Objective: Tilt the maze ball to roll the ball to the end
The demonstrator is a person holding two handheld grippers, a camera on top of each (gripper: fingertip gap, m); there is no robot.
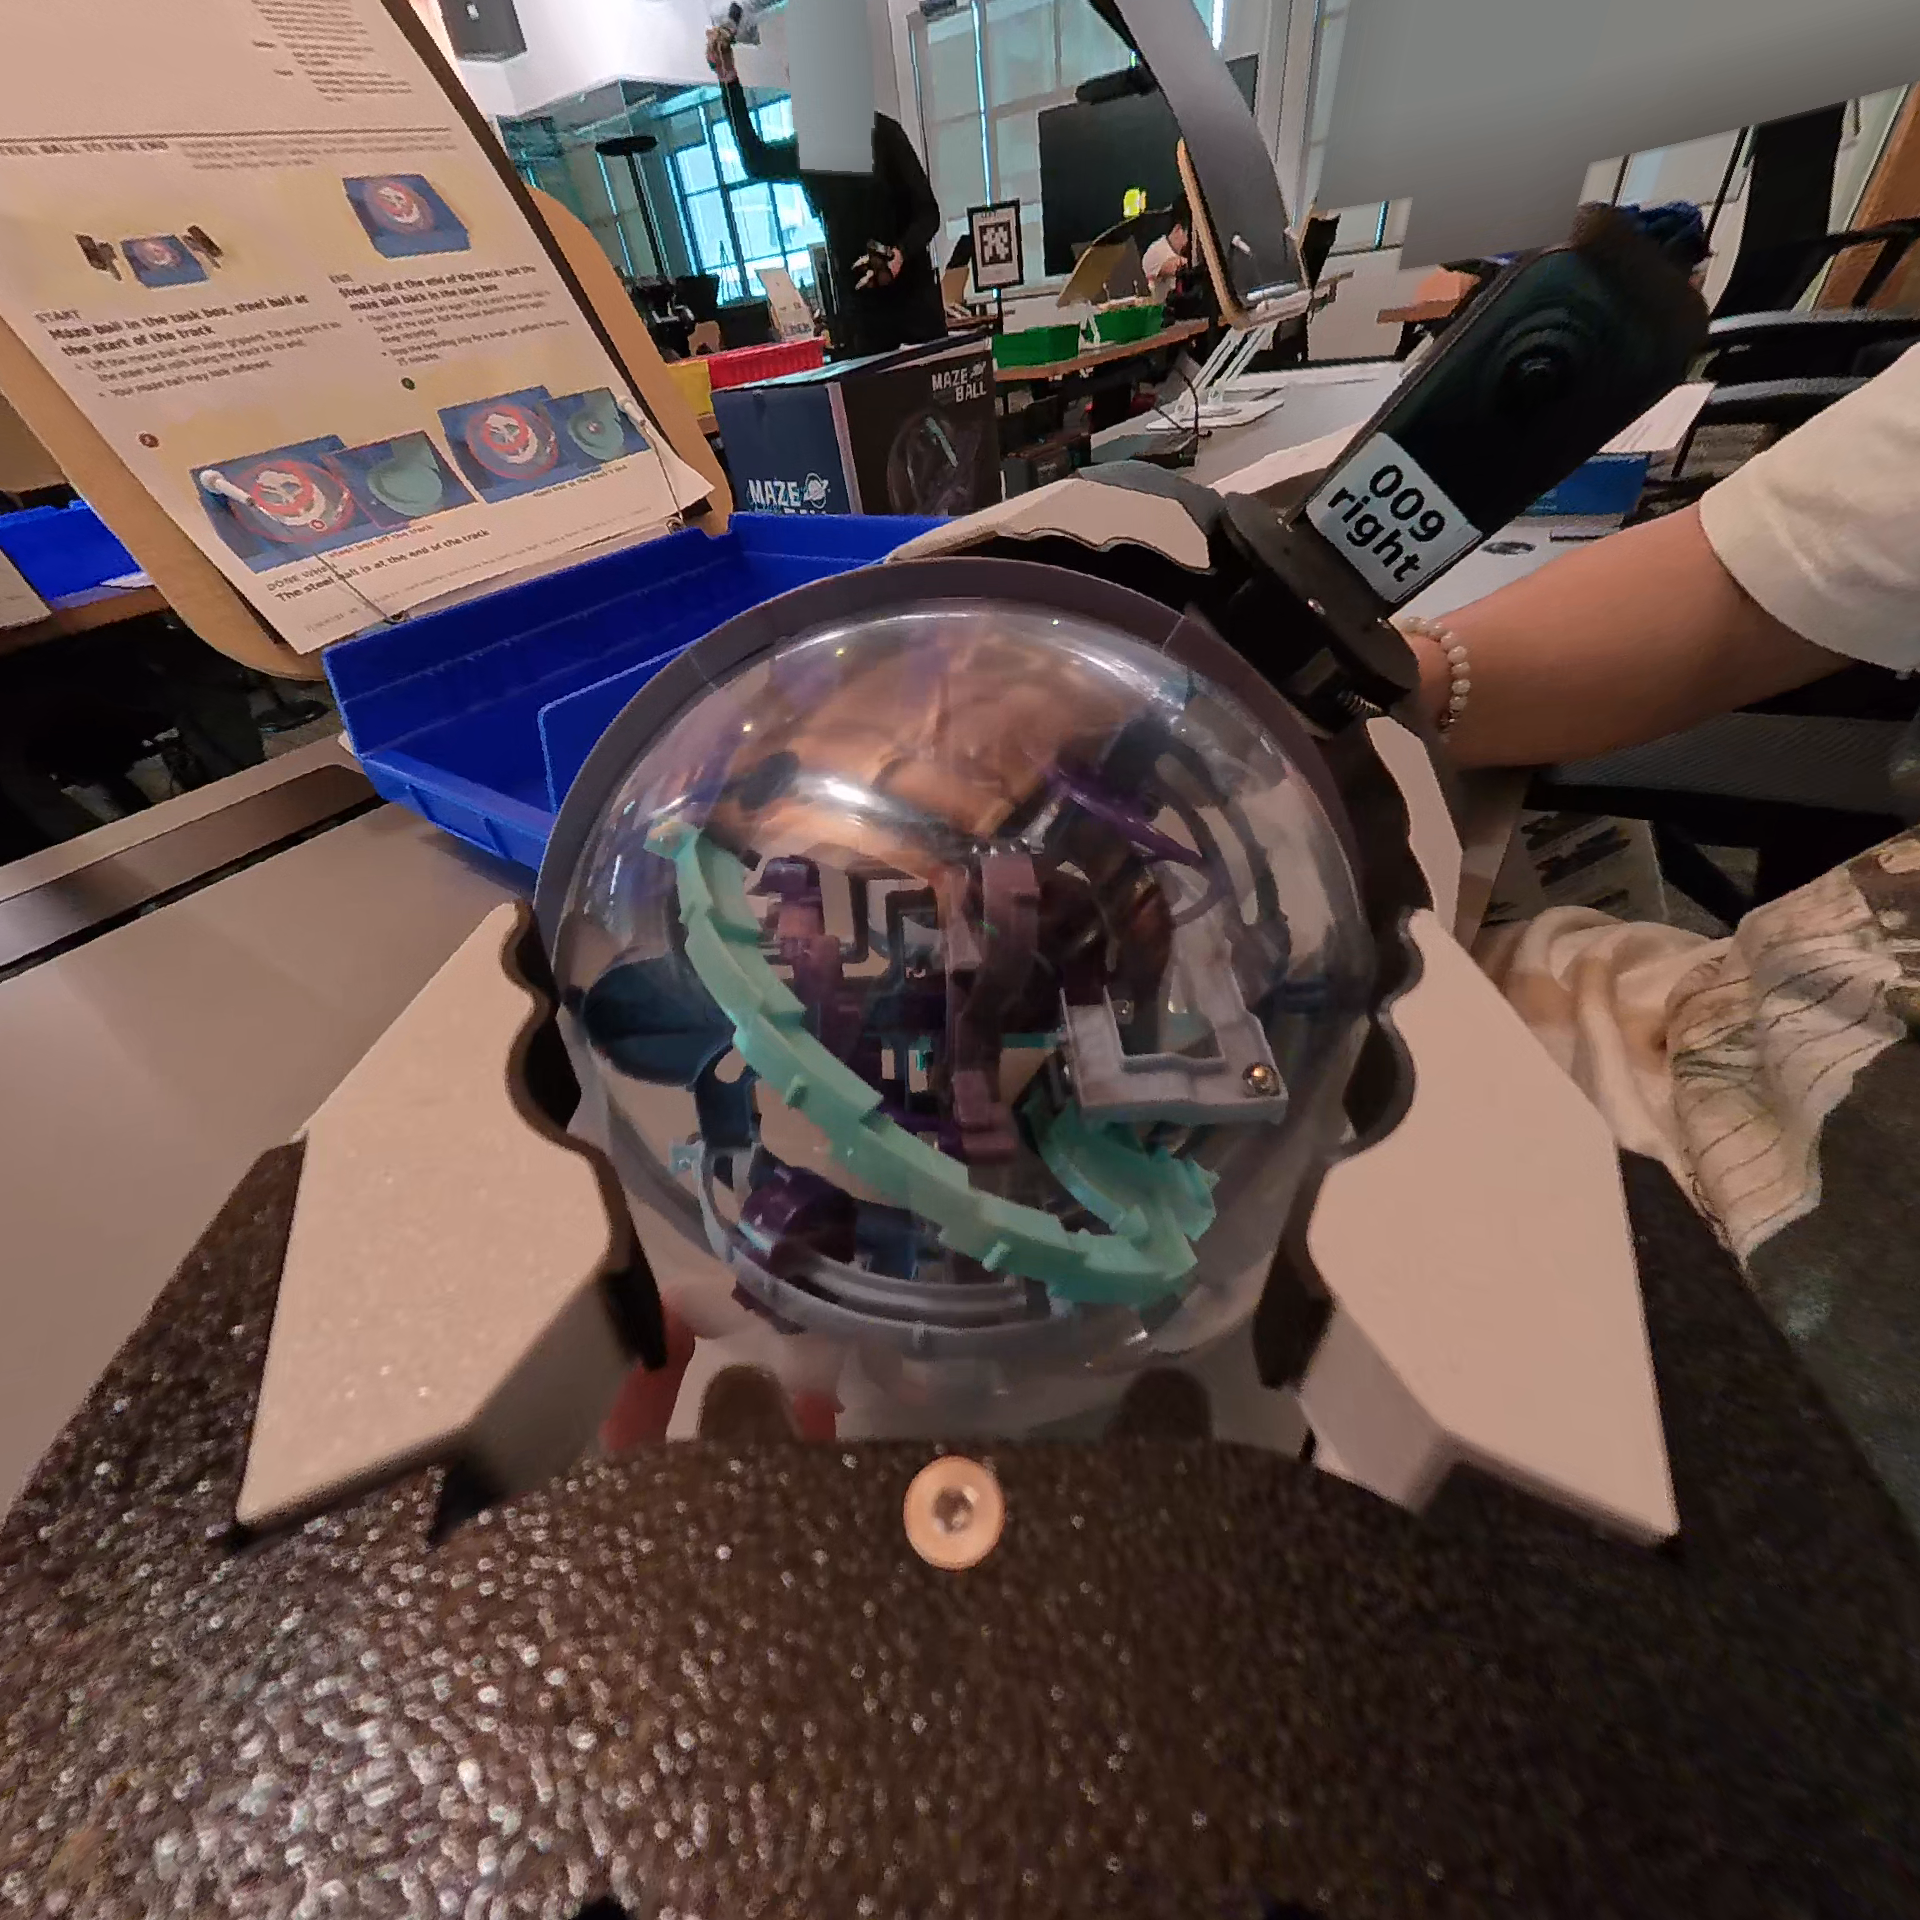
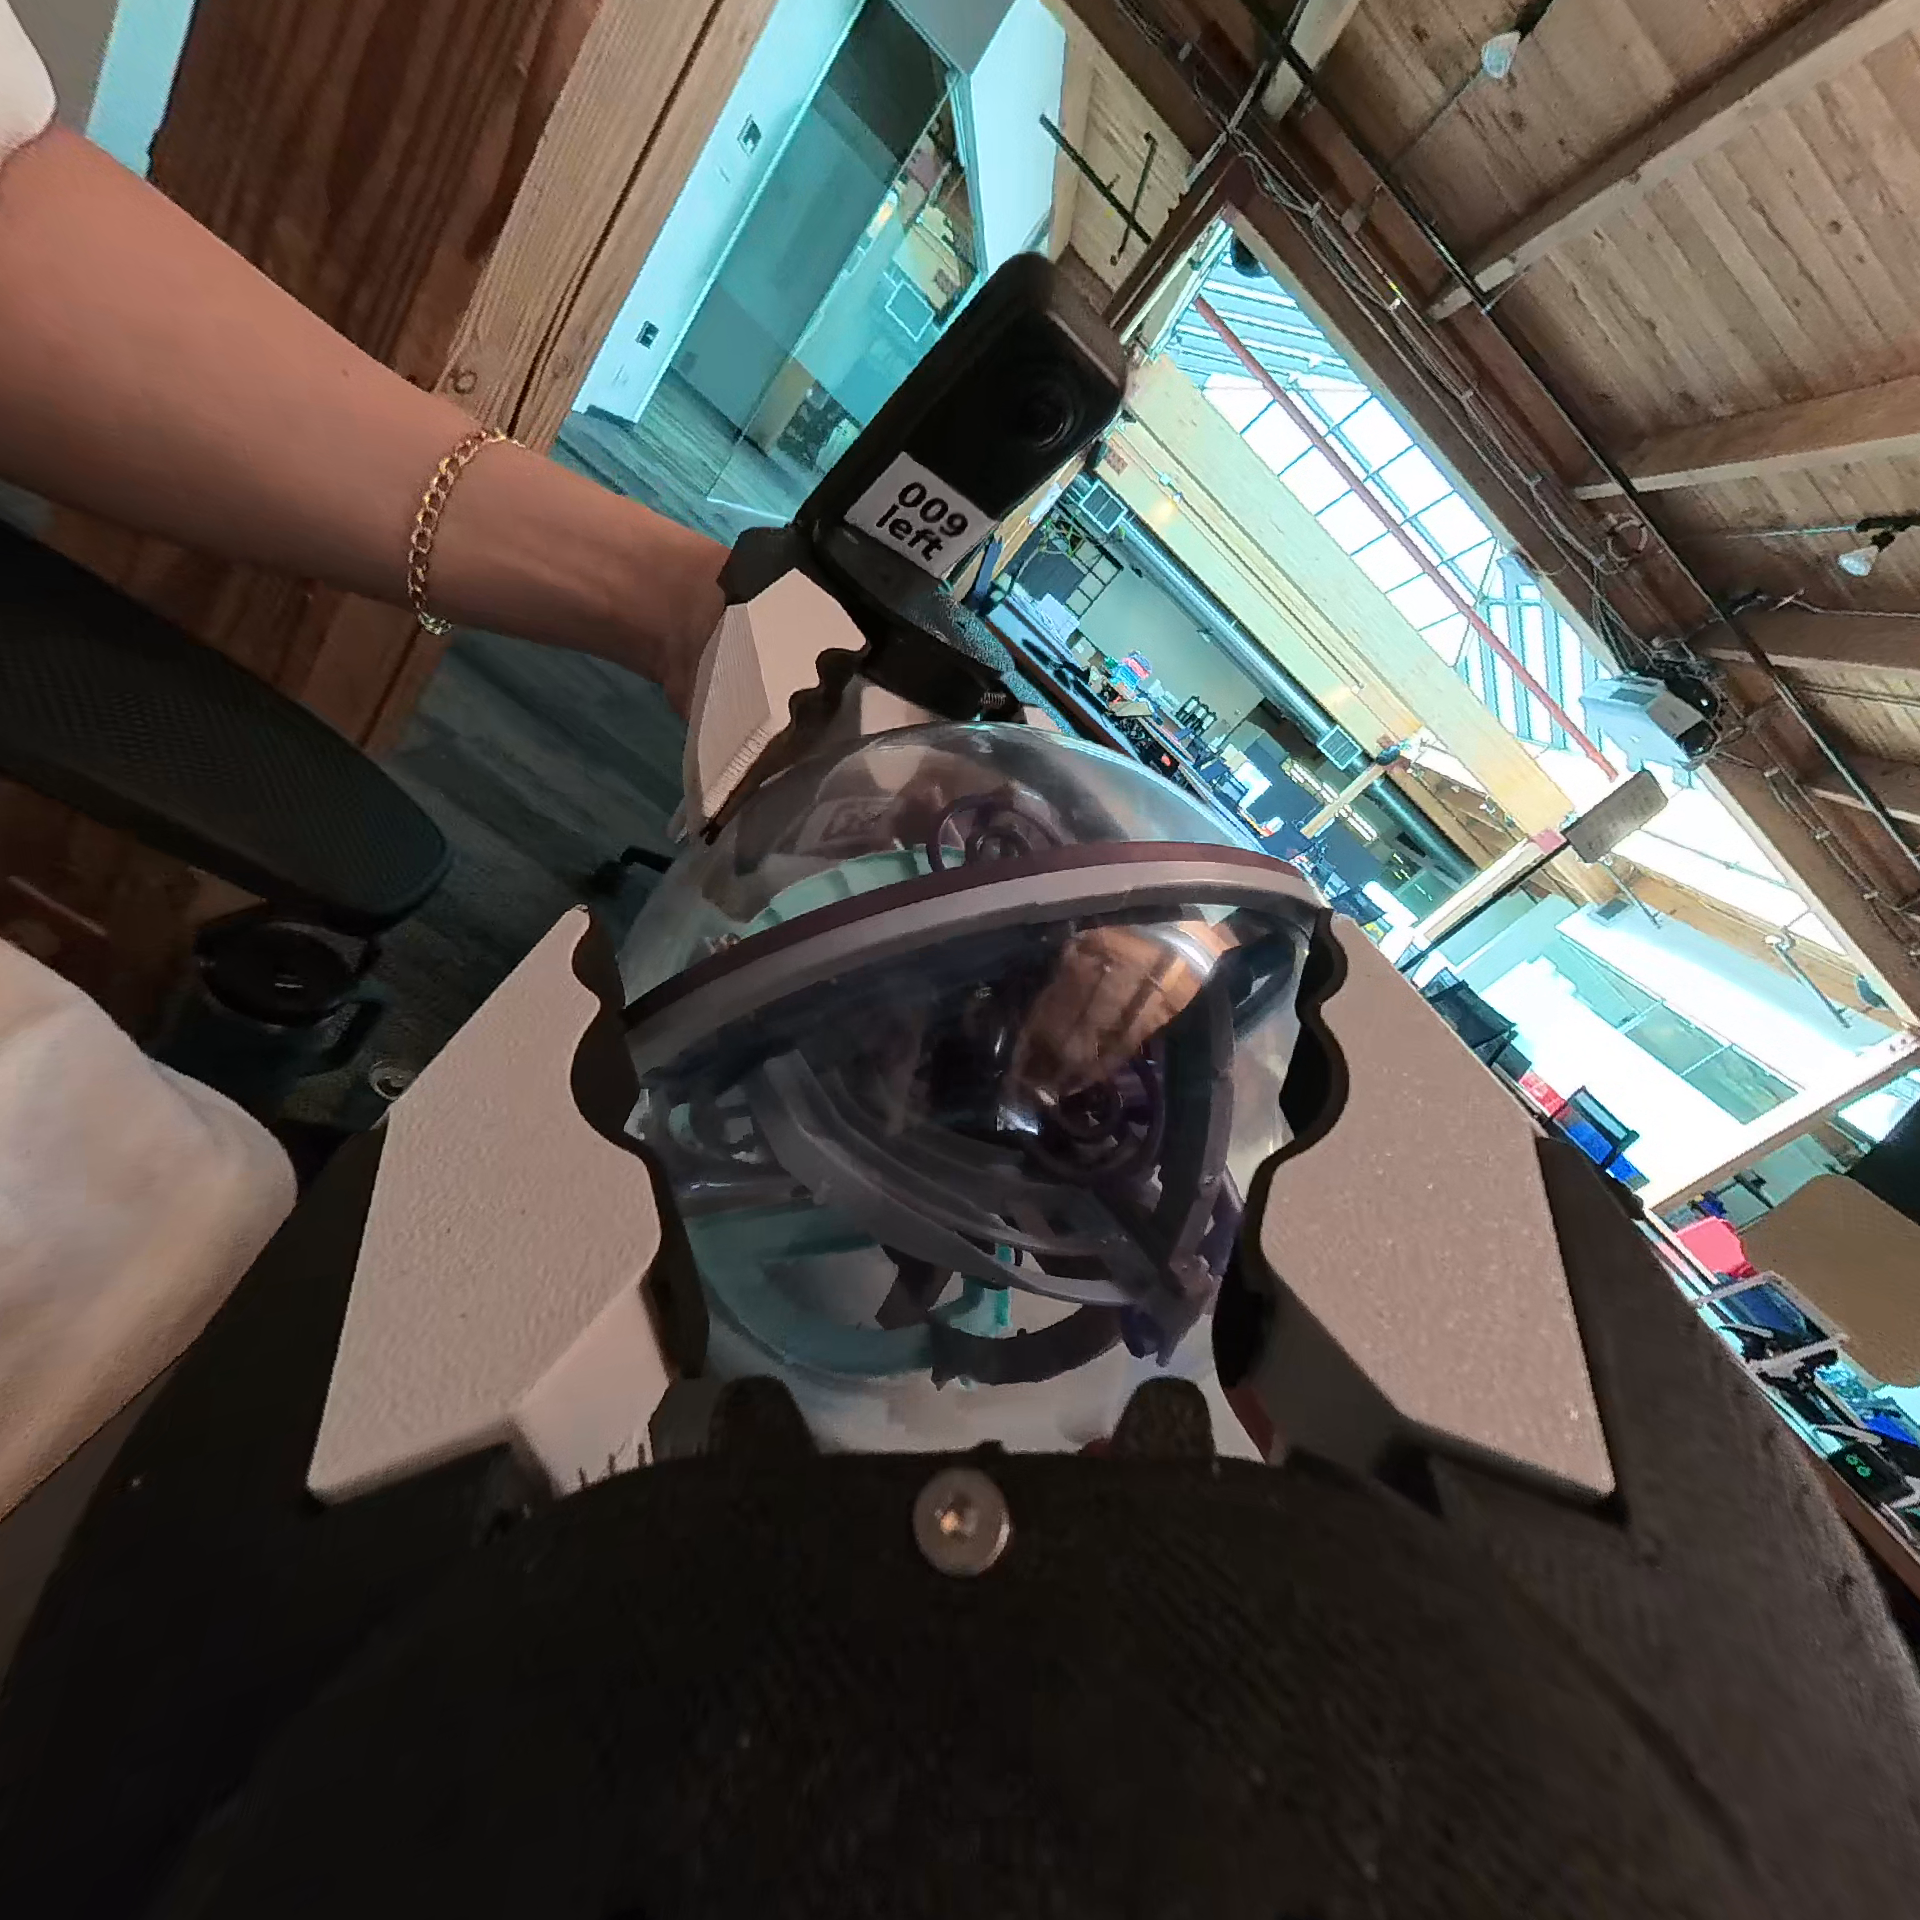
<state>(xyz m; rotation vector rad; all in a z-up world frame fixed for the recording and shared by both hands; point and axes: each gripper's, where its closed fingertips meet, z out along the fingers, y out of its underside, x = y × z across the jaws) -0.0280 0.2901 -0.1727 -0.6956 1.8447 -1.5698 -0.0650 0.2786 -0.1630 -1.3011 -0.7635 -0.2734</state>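
The clear plastic sphere of the maze ball (image 1: pixel 935 977), ringed by a grey equator band and packed with teal, purple and grey tracks, is held in the air between the two tools, above the edge of the pale grey counter (image 1: pixel 208 997). A small steel ball (image 1: pixel 1261 1081) sits on a grey track piece near the sphere's right side in the left wrist view. The left hand-held gripper (image 1: pixel 945 1039) clamps the sphere between its two white fingers (image 1: pixel 436 1195), their scalloped black pads pressed to the shell. The right hand-held gripper (image 2: pixel 951 1122) grips it the same way from the opposite side, and the grey band crosses that view at a slant.

Just behind the sphere, a blue plastic bin (image 1: pixel 499 696) rests on the counter with a divider inside. A cardboard lid lined with a printed instruction sheet (image 1: pixel 312 312) stands open over it. Farther back is a dark printed box (image 1: pixel 862 436), then green and red bins, desks, monitors and tall windows. A person in dark clothing (image 1: pixel 873 239) stands in the distance. The right wrist view looks upward to wooden ceiling beams and skylights.

The sphere hides the counter beneath it. Reflections on the shell blur much of the inner track, and I cannot tell where the track ends. The forearms holding the tools are cut off at the frame edges.
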